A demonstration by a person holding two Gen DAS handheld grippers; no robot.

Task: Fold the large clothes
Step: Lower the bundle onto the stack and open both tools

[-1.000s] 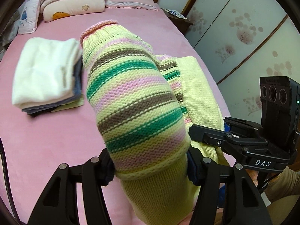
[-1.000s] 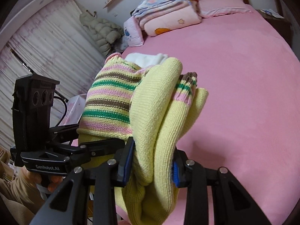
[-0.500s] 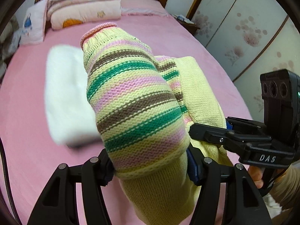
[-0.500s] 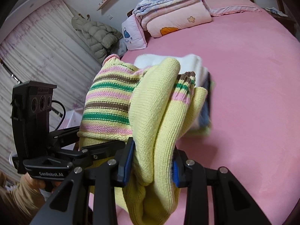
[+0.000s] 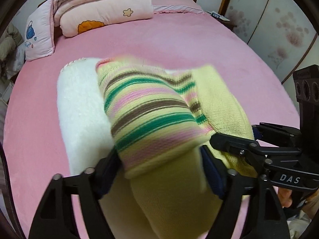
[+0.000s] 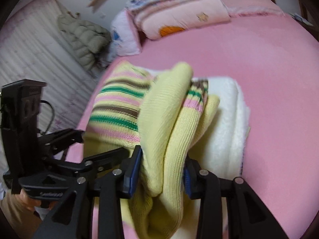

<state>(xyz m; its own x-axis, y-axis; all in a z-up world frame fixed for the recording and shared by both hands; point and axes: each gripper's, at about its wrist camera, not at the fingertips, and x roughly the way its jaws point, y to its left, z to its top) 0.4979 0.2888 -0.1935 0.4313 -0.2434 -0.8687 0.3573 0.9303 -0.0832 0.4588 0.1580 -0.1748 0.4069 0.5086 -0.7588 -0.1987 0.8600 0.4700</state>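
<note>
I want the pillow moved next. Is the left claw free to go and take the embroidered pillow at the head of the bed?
Probably not yet: the left claw has the folded striped sweater between its opening jaws, over the white stack; the pillow lies well beyond.

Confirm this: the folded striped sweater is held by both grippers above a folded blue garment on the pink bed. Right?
Not quite. The garment under the striped sweater is white, not blue; the left wrist view shows it plainly. The rest holds: the left gripper and the right gripper both have the sweater between their jaws, which have just been opening, above the pink bed.
</note>
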